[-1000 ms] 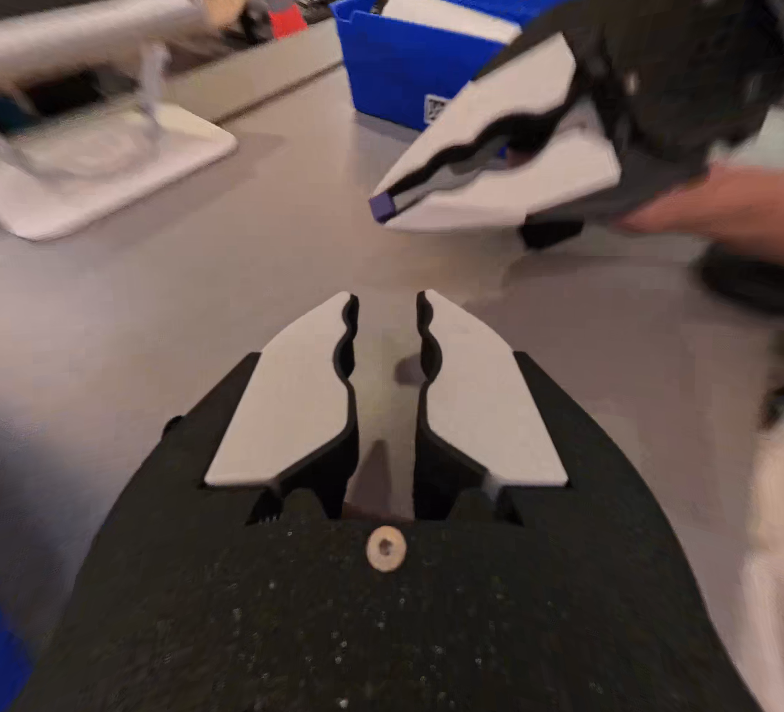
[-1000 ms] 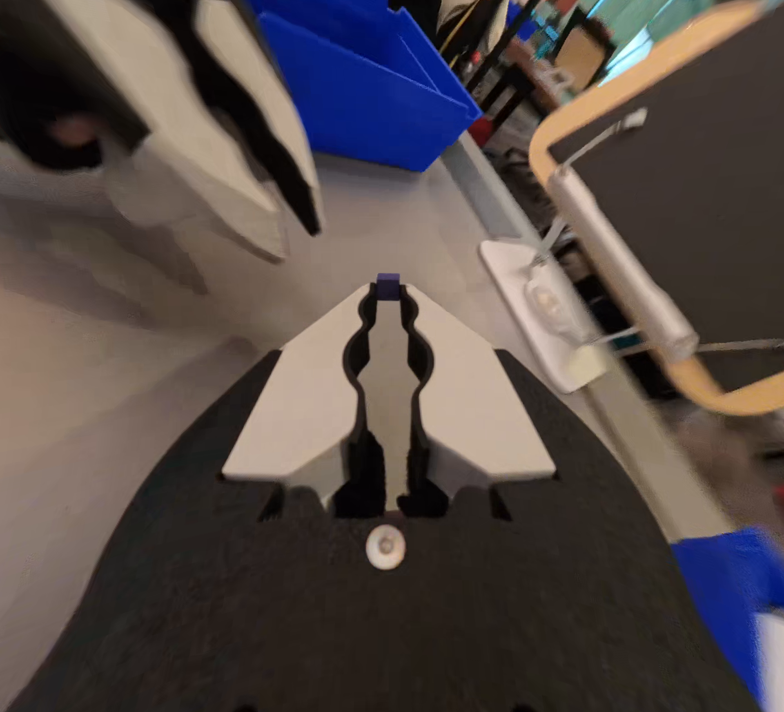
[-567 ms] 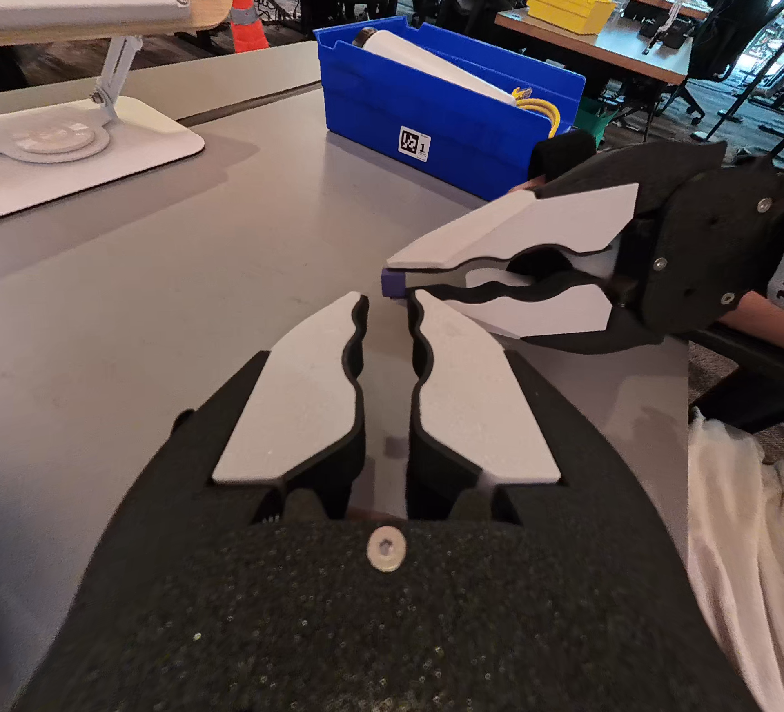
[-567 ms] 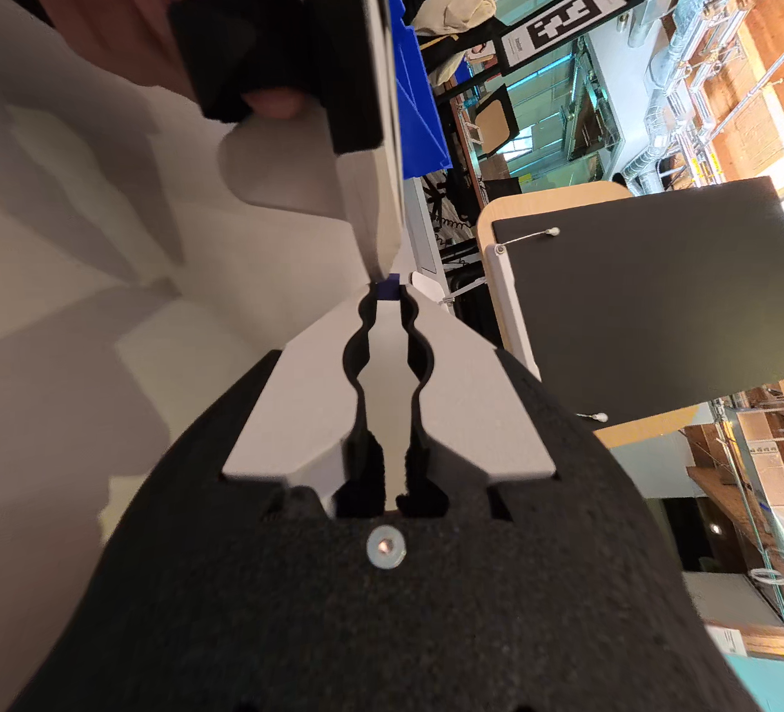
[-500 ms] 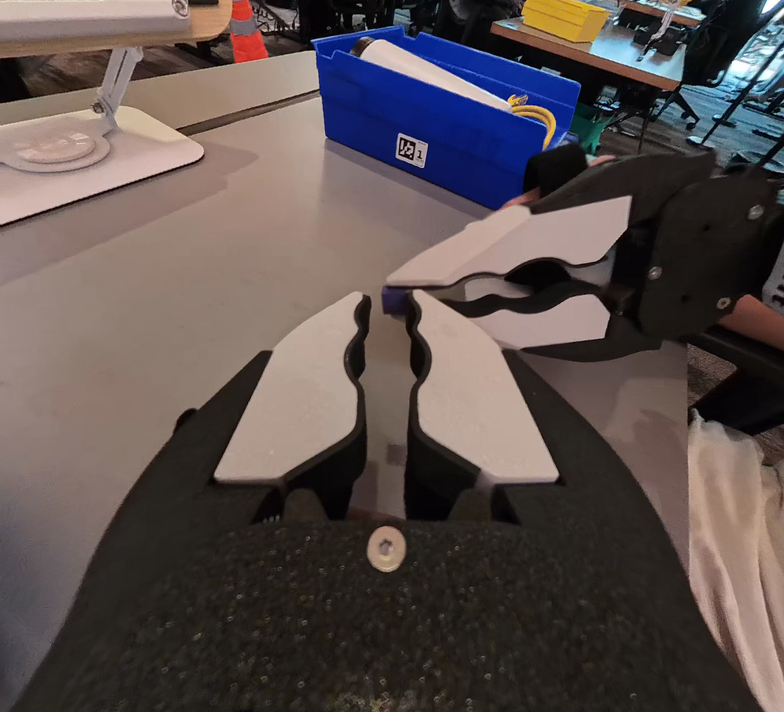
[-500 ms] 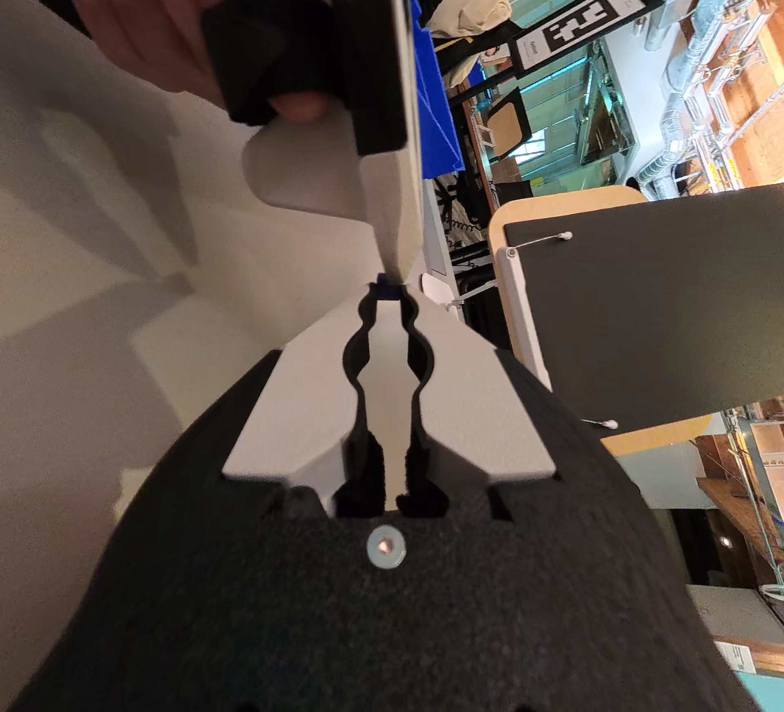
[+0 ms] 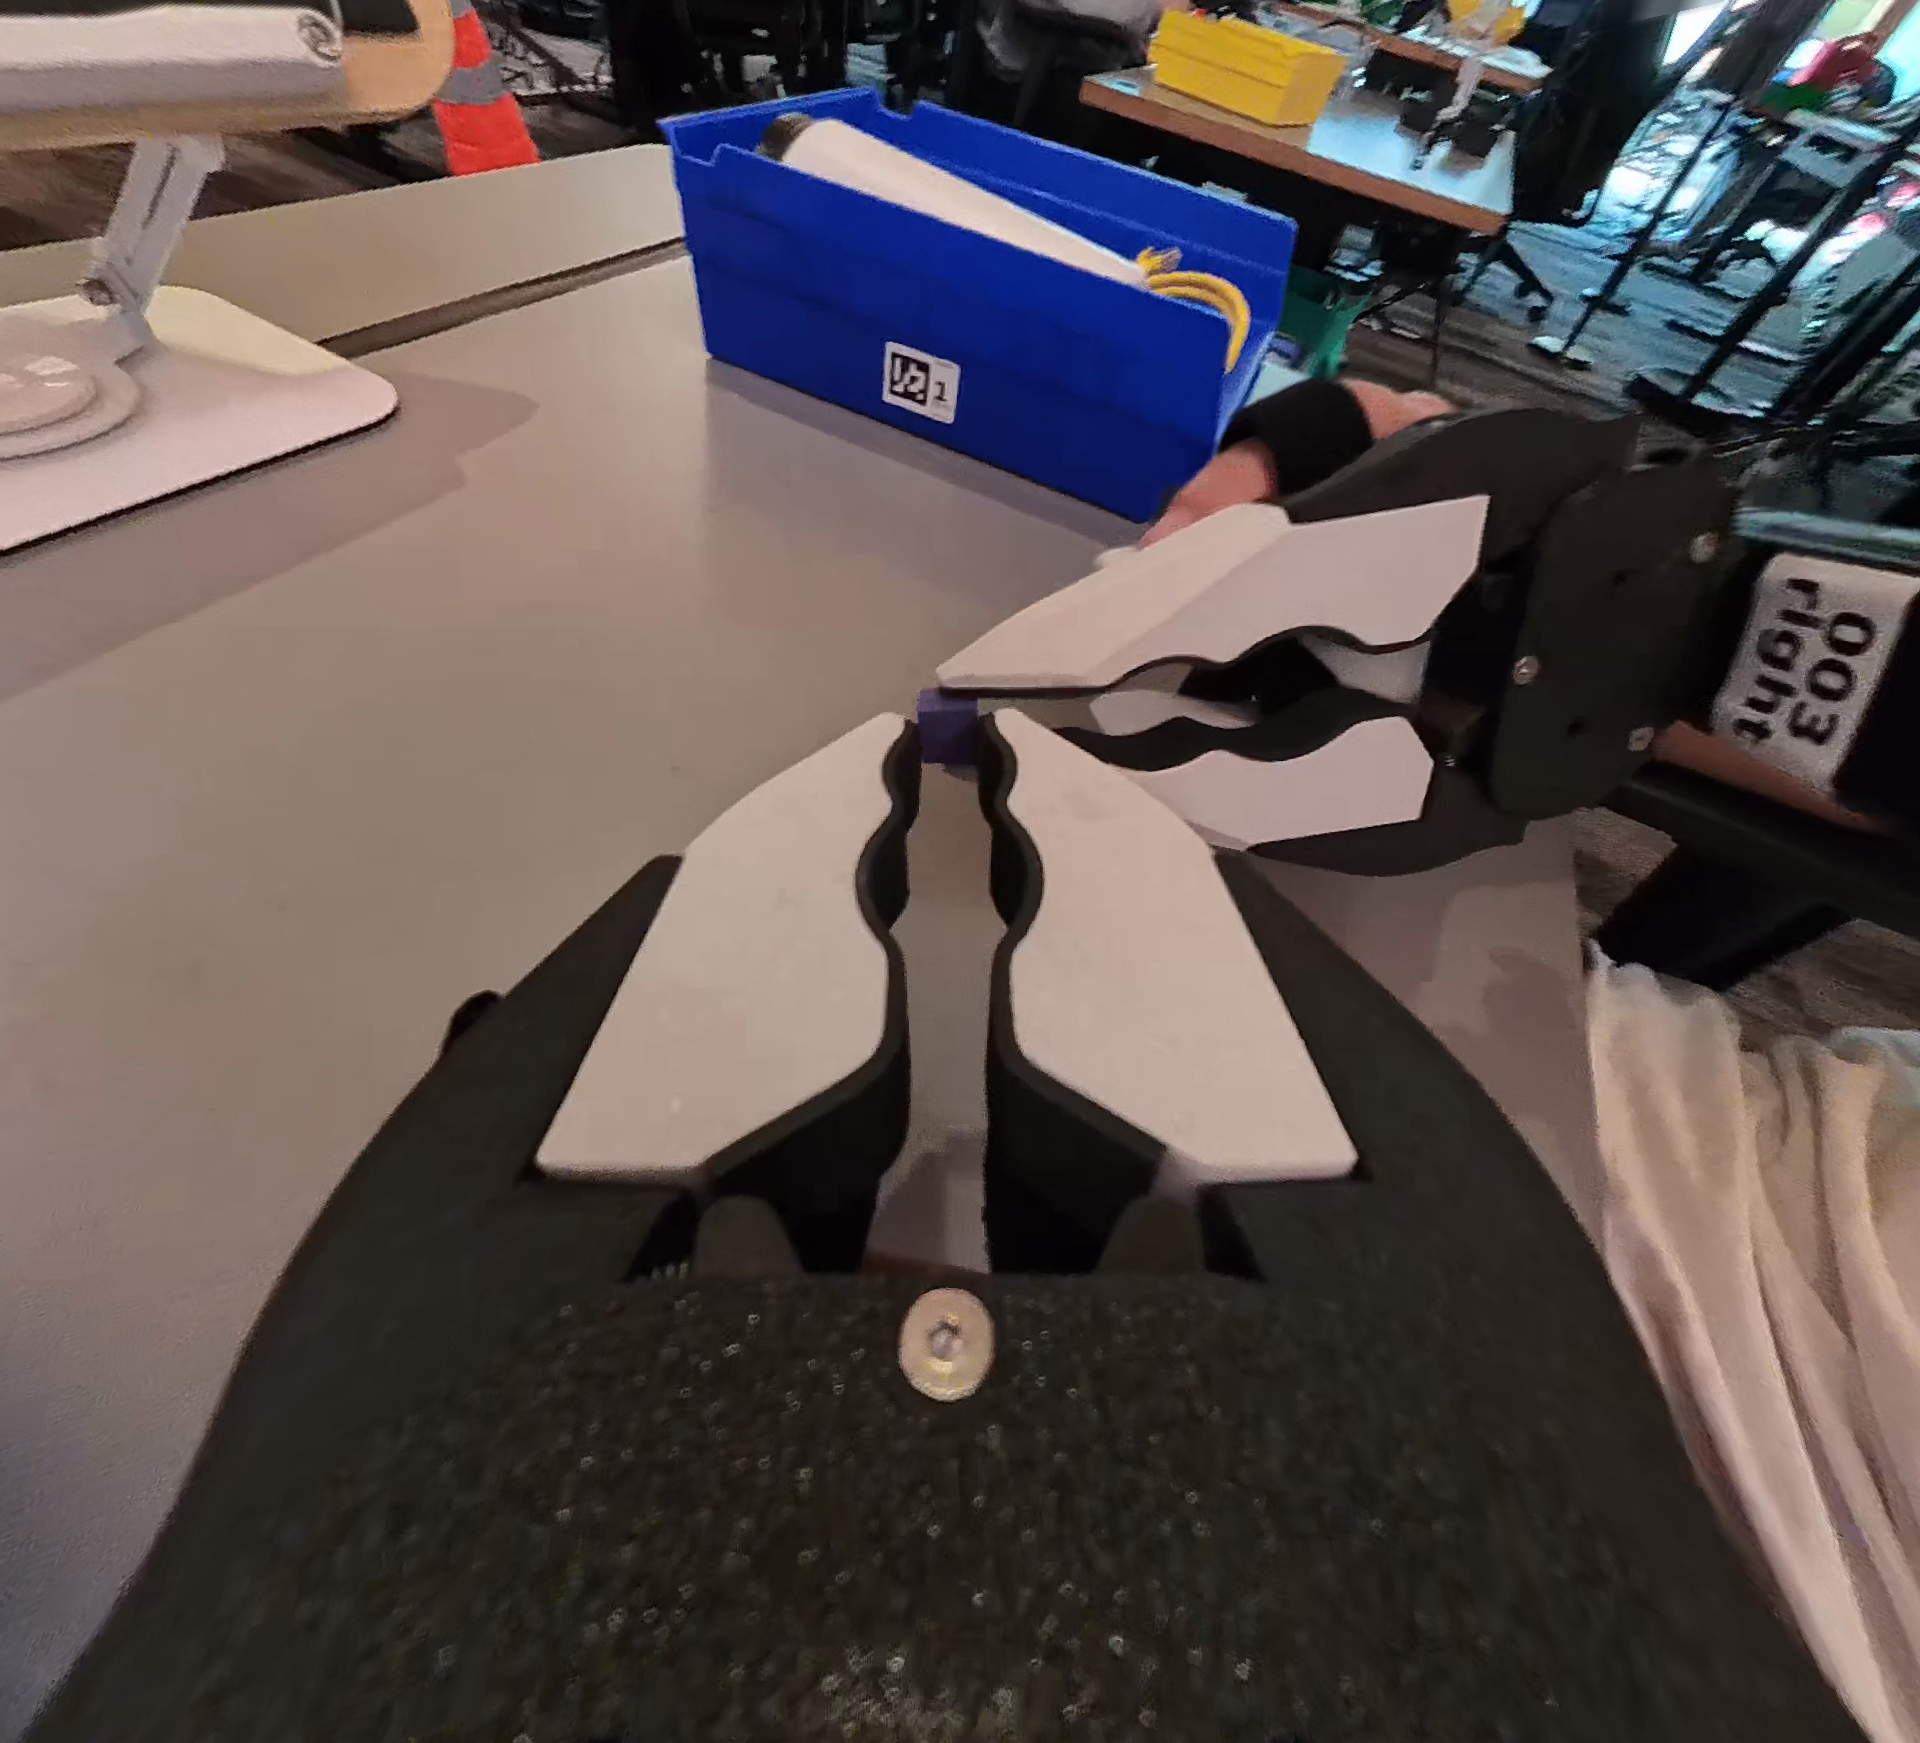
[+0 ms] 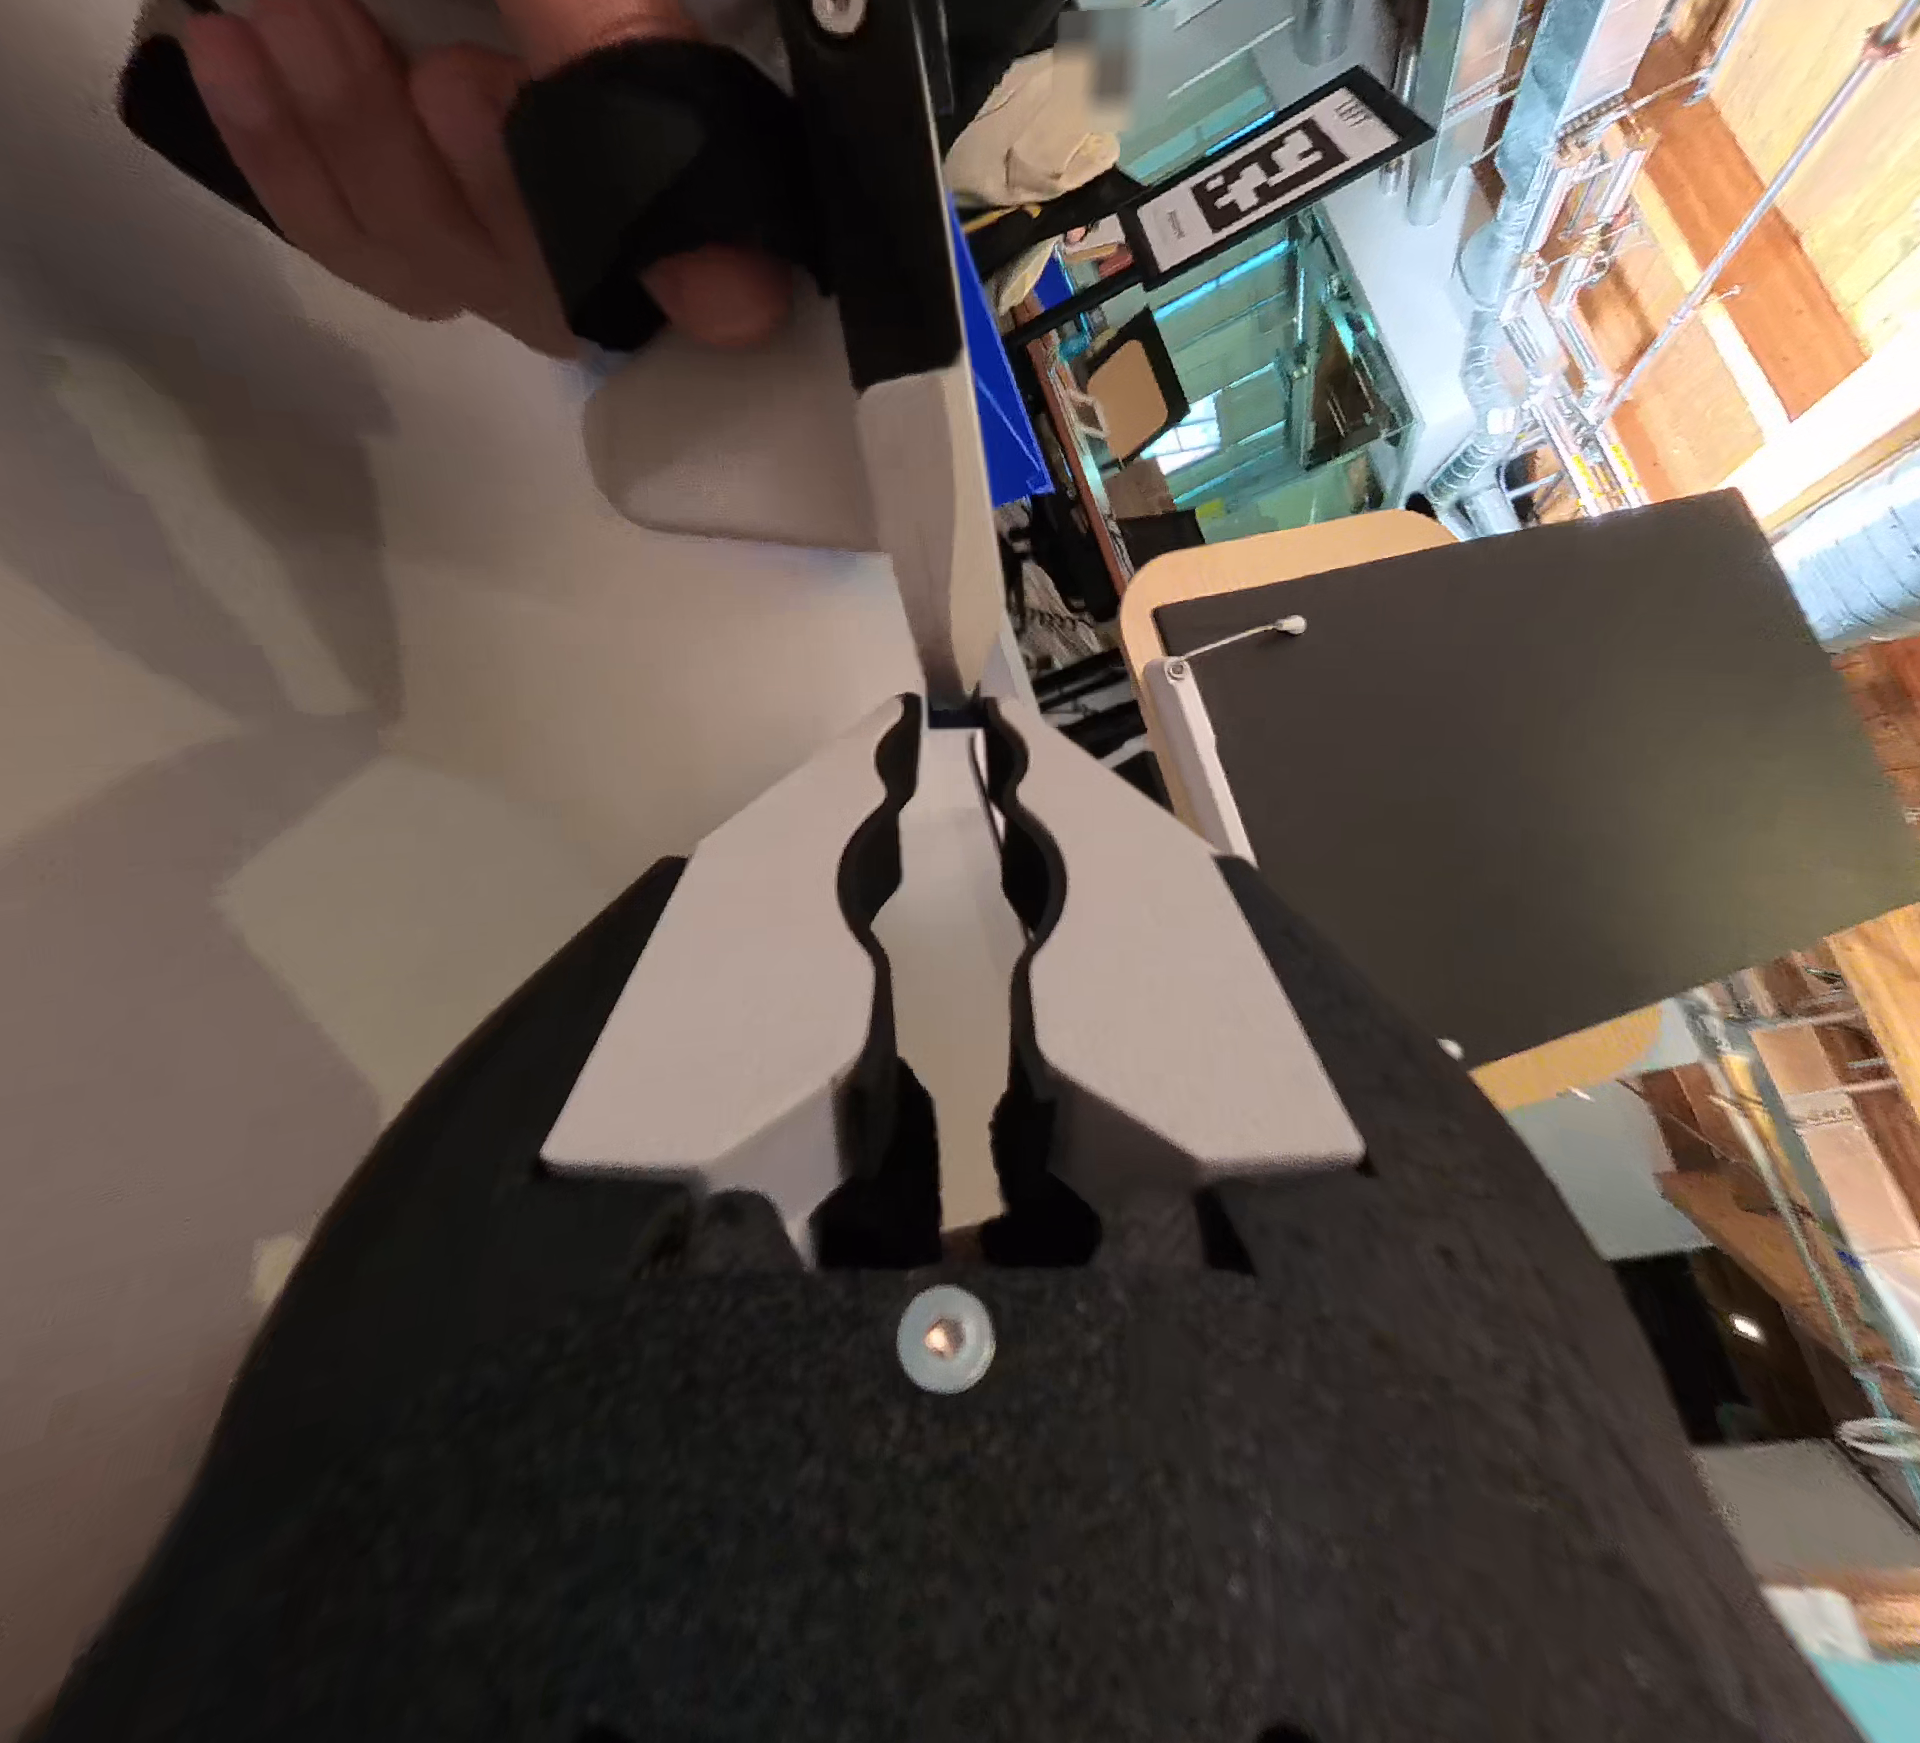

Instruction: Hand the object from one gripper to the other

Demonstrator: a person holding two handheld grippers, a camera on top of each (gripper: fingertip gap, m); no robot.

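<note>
A small purple cube (image 7: 948,743) is held above the grey table (image 7: 416,654). My right gripper (image 7: 961,706) comes in from the right and is shut on it at the fingertips. My left gripper (image 7: 948,735) reaches up from below, and its two fingertips sit on either side of the same cube, touching it. In the right wrist view the cube (image 8: 951,717) is a thin dark-blue sliver between my right gripper's tips (image 8: 951,712). The left gripper's fingers (image 8: 935,550) show edge-on there, coming down onto it from a person's hand (image 8: 416,166).
A blue bin (image 7: 1039,363) with a white roll (image 7: 935,187) and yellow cable (image 7: 1195,296) stands at the back of the table. A white stand base (image 7: 208,405) is at far left. A white cloth (image 7: 1766,1174) lies at right. A black board (image 8: 1507,758) is behind. My two grippers' fingertips are within a few centimetres of each other.
The right gripper brought the cube down and left to my left gripper's tips. The left fingers have narrowed from an open gap onto the cube. The right gripper stays shut.
</note>
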